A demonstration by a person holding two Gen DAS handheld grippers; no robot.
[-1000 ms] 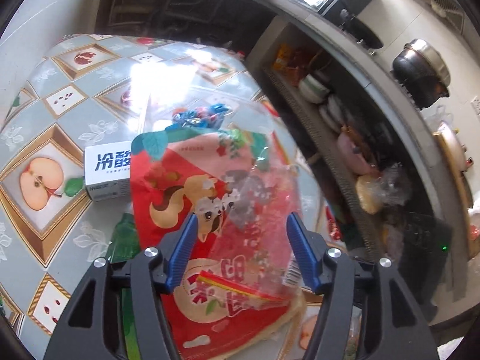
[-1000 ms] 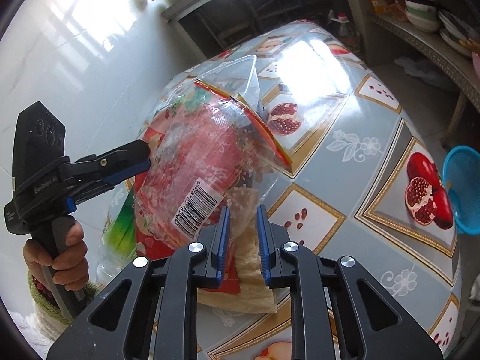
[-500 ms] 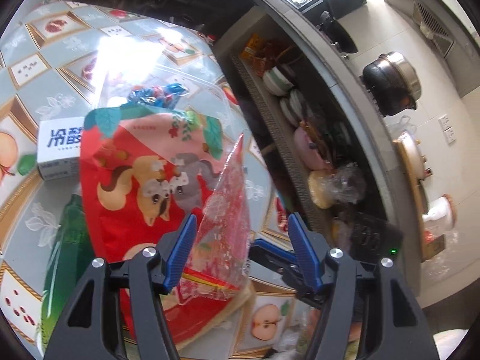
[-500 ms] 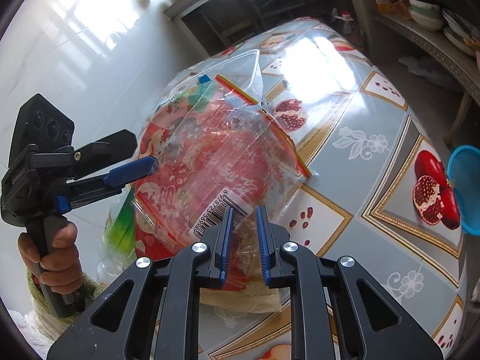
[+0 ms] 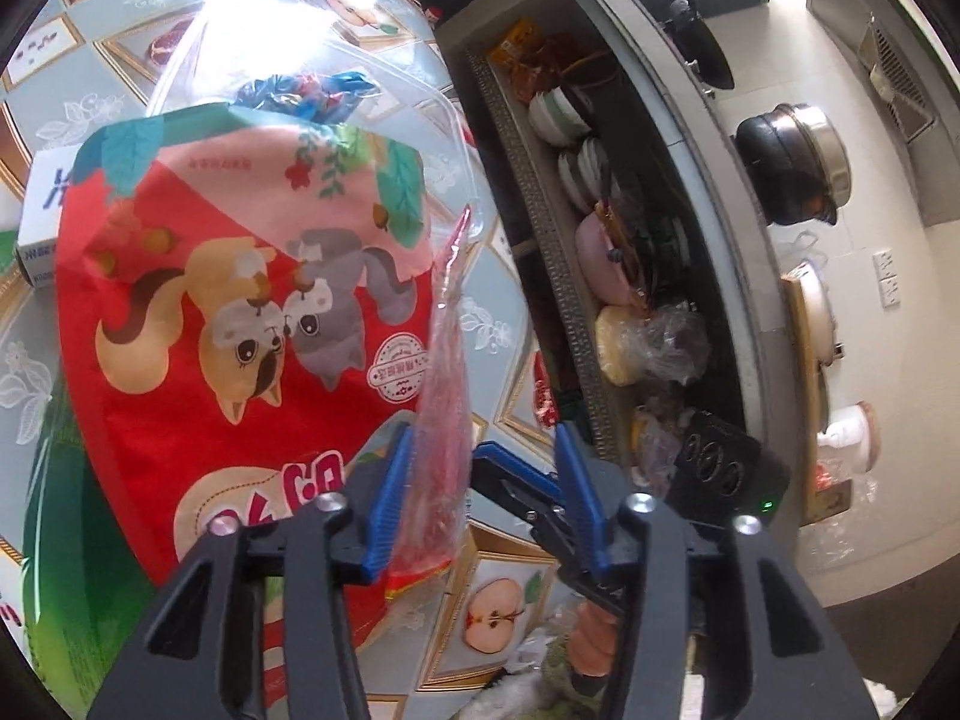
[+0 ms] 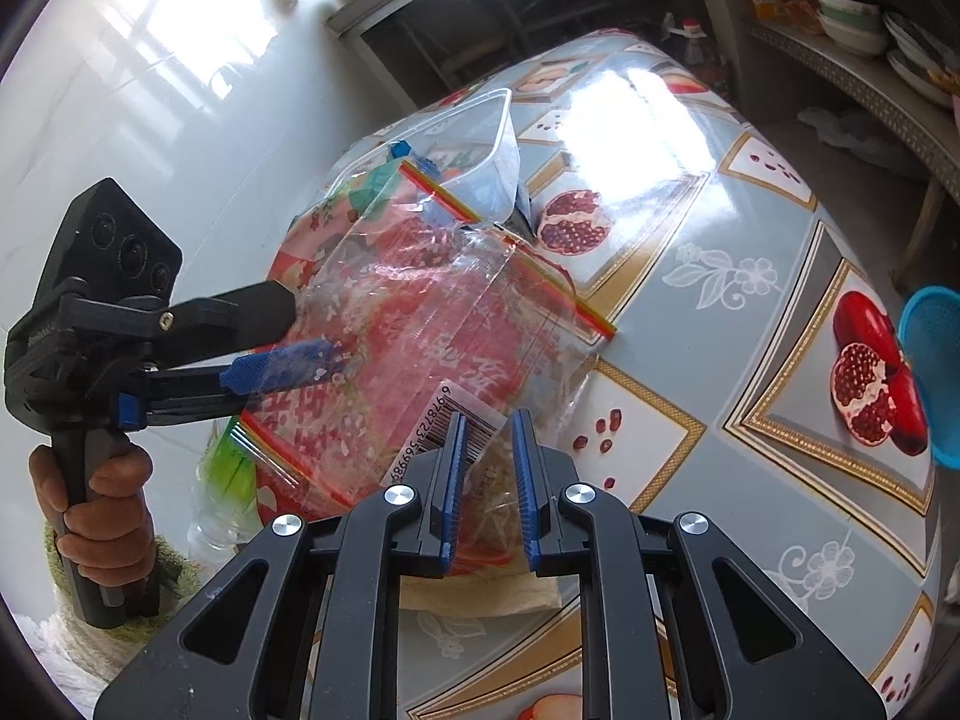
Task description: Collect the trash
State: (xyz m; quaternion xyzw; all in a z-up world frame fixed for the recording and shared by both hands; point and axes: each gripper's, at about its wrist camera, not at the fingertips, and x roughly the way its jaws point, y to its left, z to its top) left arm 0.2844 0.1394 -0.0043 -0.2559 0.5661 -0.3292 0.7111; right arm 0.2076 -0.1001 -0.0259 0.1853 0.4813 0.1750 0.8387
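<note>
1. Here, on a table (image 6: 708, 312) covered in a fruit-patterned cloth, two hand-held grippers work a clear zip bag (image 6: 456, 324) with a red-and-yellow seal strip.
2. The left gripper (image 5: 480, 480) is closing, its blue pads either side of the bag's upright edge; the plastic lies against the left pad, while the other pad stands clear of it.
3. Seen from the right wrist camera, the left gripper (image 6: 282, 330) comes in from the left, one finger above the bag's edge and one under the film, with a person's hand (image 6: 102, 510) around its grip.
4. The right gripper (image 6: 486, 480) stands nearly closed at the bag's near edge beside a barcode label (image 6: 462, 420); whether its pads actually pinch the plastic cannot be told.
5. A red snack packet (image 5: 240, 312) printed with cartoon squirrels lies flat beneath the bag.
6. Behind the packet sits a clear plastic tub (image 6: 480, 150) with blue wrappers (image 5: 306, 93) in front of it.
7. A white carton (image 5: 42, 210) lies at the packet's left edge, and a green-labelled bottle (image 6: 228, 474) lies near the left gripper.
8. A blue basket (image 6: 936, 372) shows at the right beyond the table.
</note>
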